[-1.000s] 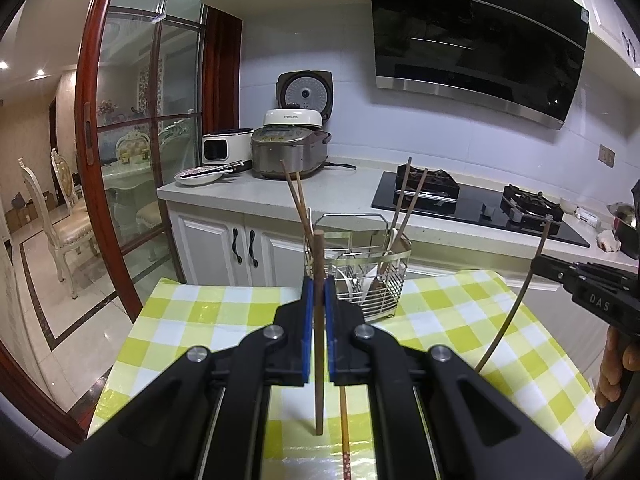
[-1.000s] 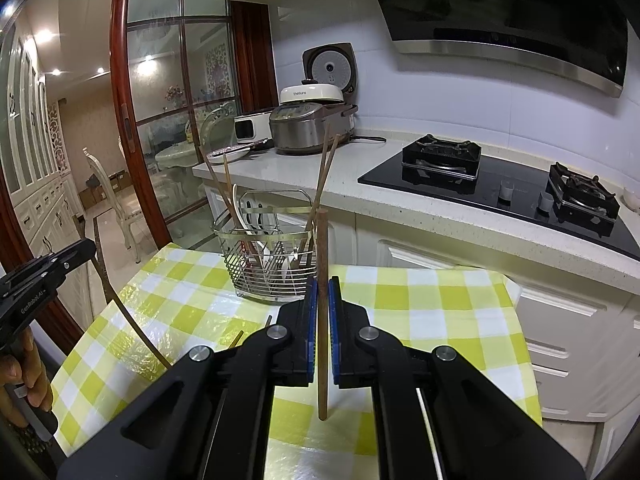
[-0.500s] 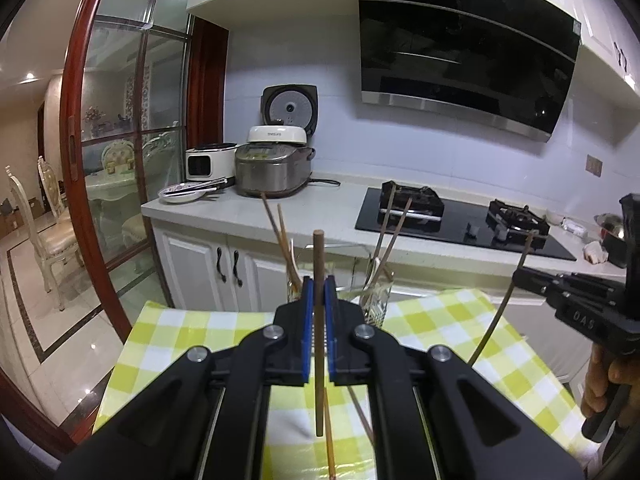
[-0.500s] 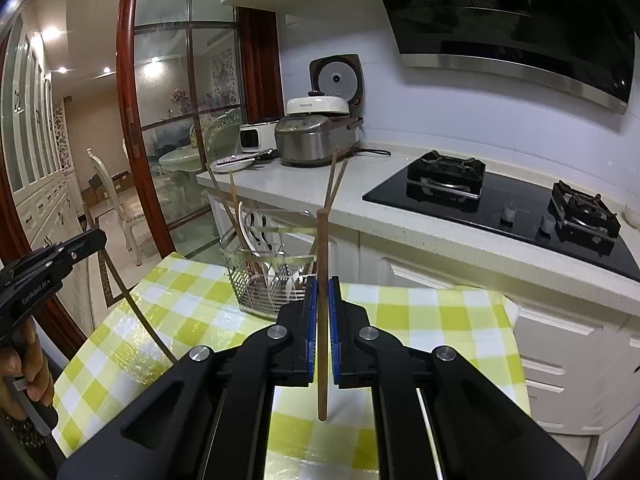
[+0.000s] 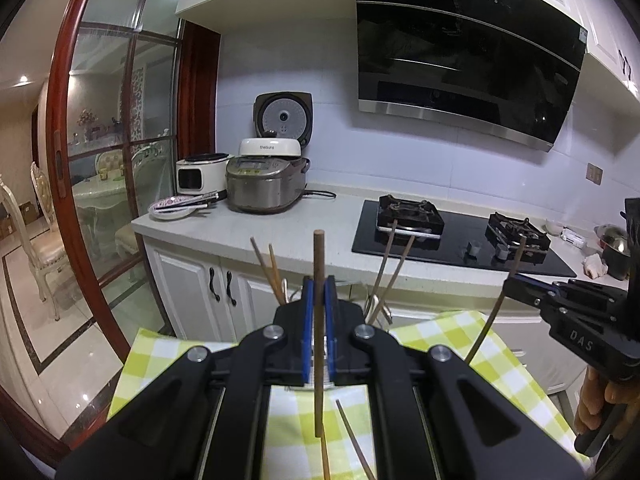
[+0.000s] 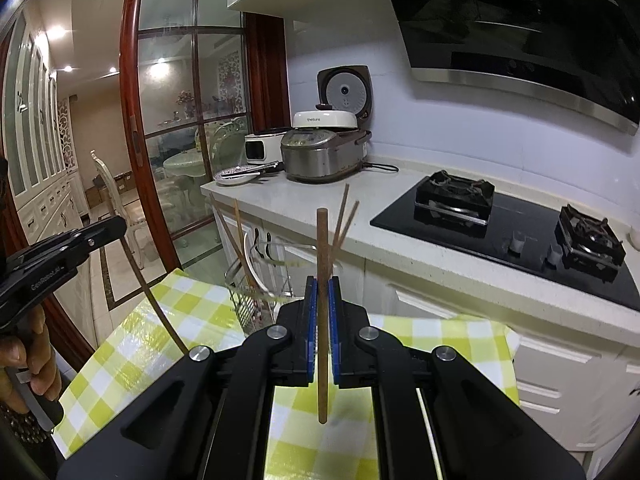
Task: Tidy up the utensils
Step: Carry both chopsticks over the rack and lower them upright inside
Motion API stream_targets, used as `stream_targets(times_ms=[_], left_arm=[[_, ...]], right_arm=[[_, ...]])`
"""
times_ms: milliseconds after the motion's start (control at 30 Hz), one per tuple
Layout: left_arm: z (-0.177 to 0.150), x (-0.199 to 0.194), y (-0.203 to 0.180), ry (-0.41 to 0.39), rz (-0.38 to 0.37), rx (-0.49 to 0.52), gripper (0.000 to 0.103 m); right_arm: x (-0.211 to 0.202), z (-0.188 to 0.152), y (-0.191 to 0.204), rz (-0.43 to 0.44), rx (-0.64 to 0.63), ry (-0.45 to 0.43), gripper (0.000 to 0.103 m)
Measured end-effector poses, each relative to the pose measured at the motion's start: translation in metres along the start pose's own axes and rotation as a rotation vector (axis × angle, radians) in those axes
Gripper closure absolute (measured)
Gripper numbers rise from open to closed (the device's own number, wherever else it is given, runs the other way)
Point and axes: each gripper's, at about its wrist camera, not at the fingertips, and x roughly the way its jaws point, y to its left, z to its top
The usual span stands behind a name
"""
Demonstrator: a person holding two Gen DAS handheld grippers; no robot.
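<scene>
My left gripper (image 5: 319, 292) is shut on a dark brown chopstick (image 5: 319, 256) held upright above the table. My right gripper (image 6: 322, 292) is shut on another brown chopstick (image 6: 322, 240), also upright. The wire utensil basket (image 6: 256, 280) stands on the yellow checked tablecloth (image 6: 192, 312) ahead, partly hidden by the grippers; several chopsticks (image 6: 344, 216) lean out of it. In the left wrist view the basket's chopsticks (image 5: 266, 268) rise behind my fingers, and the right gripper (image 5: 510, 280) shows at right with its chopstick. Loose chopsticks (image 5: 352, 440) lie on the cloth below.
Behind the table runs a white counter (image 5: 304, 236) with rice cookers (image 5: 266, 188), a plate (image 5: 172, 206) and a black gas hob (image 5: 460, 240). A range hood (image 5: 460, 60) hangs above. A red-framed glass door (image 5: 64, 160) stands at left.
Both grippers have risen and tilted up with their chopsticks; the basket has dropped lower in both views and is now mostly hidden behind the fingers.
</scene>
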Motion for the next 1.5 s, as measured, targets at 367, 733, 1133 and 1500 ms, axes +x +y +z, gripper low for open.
stream_targets(times_ms=[367,733,1133,1500], left_arm=[[0.058,0.021,-0.007,-0.074,0.005,0.021,0.097],[0.082,0.049,-0.001,-0.112,0.028,-0.008,0.097],[0.074,0.080,0.010,-0.102,0.042,-0.034,0.097],[0.044,0.113,0.023,-0.047,0.057,-0.065,0.097]], right_arm=[[0.015,0.073,0.015,0.018,-0.021,-0.064,0.097],[0.041,0.112,0.020,0.031,-0.020,-0.102,0.097],[0.085,0.120,0.022,0.036,0.005,-0.120,0.097],[0.131,0.089,0.018,0.026,0.022,-0.056,0.097]])
